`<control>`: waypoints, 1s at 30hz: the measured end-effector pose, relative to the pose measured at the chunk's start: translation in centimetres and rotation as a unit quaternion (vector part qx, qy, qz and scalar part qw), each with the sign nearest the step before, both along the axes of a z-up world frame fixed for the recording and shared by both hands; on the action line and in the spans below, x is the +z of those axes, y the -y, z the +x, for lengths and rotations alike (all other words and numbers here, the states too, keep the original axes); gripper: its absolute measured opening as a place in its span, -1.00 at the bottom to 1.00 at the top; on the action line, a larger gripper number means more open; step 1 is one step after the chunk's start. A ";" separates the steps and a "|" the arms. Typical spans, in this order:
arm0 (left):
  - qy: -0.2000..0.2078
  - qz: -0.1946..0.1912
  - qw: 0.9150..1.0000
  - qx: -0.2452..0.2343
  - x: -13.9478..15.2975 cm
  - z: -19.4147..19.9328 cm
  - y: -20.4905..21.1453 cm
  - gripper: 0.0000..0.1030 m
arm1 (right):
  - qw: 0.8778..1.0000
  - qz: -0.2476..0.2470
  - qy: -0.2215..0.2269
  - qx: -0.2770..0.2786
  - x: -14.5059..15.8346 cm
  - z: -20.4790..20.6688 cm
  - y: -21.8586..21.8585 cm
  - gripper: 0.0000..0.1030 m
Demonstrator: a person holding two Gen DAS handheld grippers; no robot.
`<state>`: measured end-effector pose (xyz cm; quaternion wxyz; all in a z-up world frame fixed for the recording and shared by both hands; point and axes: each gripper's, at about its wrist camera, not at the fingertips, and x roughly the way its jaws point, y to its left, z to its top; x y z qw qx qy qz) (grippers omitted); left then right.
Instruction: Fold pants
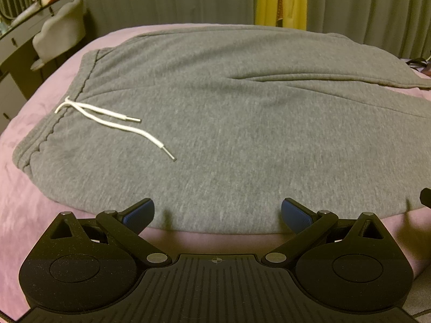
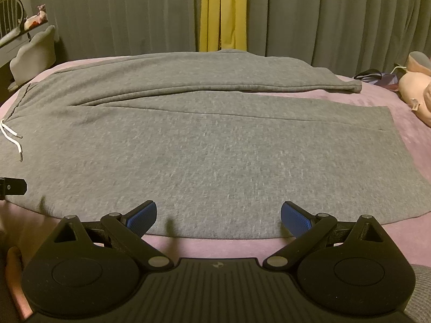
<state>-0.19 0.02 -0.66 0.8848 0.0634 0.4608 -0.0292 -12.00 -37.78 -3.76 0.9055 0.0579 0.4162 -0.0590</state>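
Observation:
Grey sweatpants (image 1: 229, 123) lie spread flat on a pink bed cover (image 1: 40, 210), waistband to the left with a white drawstring (image 1: 107, 123). In the right wrist view the same pants (image 2: 215, 148) stretch rightward, both legs side by side, cuffs at the right. My left gripper (image 1: 217, 214) is open, its blue pads (image 1: 140, 214) just above the near edge of the pants by the waist end. My right gripper (image 2: 218, 215) is open too, hovering over the near leg's edge, blue pads (image 2: 295, 216) wide apart. Neither holds any cloth.
Grey curtains (image 2: 107, 13) with a yellow strip (image 2: 223, 10) hang behind the bed. A dresser and a grey chair (image 1: 59, 29) stand at the far left. A pink plush and a dark bag (image 2: 414, 86) lie at the bed's right. The other gripper's tip (image 2: 13, 187) shows at left.

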 end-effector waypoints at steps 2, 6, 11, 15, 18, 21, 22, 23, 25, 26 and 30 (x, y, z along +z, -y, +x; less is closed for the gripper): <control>0.001 0.000 1.000 0.000 0.0 0.0 0.0 1.00 | 1.000 0.003 -0.001 0.002 0.0 0.0 0.0 0.92; 0.000 0.004 1.000 -0.002 0.0 0.0 0.3 1.00 | 1.000 0.005 -0.002 0.006 0.0 0.0 -0.1 0.92; -0.001 0.005 1.000 -0.005 0.0 -0.1 0.4 1.00 | 1.000 0.015 0.001 0.003 0.0 -0.1 0.0 0.92; -0.003 0.006 1.000 -0.003 0.0 0.0 0.4 1.00 | 1.000 0.028 0.009 0.000 0.1 -0.3 0.1 0.92; -0.003 0.005 1.000 0.000 0.1 0.1 0.3 1.00 | 0.999 0.047 0.013 0.000 0.0 -0.4 0.4 0.92; -0.005 0.007 1.000 0.000 0.0 0.1 0.3 1.00 | 0.998 0.061 0.011 0.000 -0.1 -0.3 0.7 0.92; -0.005 0.007 1.000 -0.001 0.0 0.2 0.3 1.00 | 0.998 0.066 0.010 0.001 -0.1 -0.1 0.7 0.92; -0.005 0.008 1.000 -0.001 0.0 0.2 0.3 1.00 | 0.998 0.070 0.008 0.002 -0.1 -0.1 0.8 0.92; -0.007 0.009 1.000 -0.001 -0.1 0.3 0.3 1.00 | 0.998 0.070 0.002 0.004 -0.3 0.1 0.7 0.92; -0.008 0.010 1.000 -0.001 -0.1 0.4 0.3 1.00 | 0.998 0.069 -0.001 0.005 -0.3 0.2 0.7 0.92; -0.010 0.006 1.000 -0.002 -0.1 0.4 0.2 1.00 | 0.997 0.074 -0.009 0.012 -0.4 0.4 0.5 0.92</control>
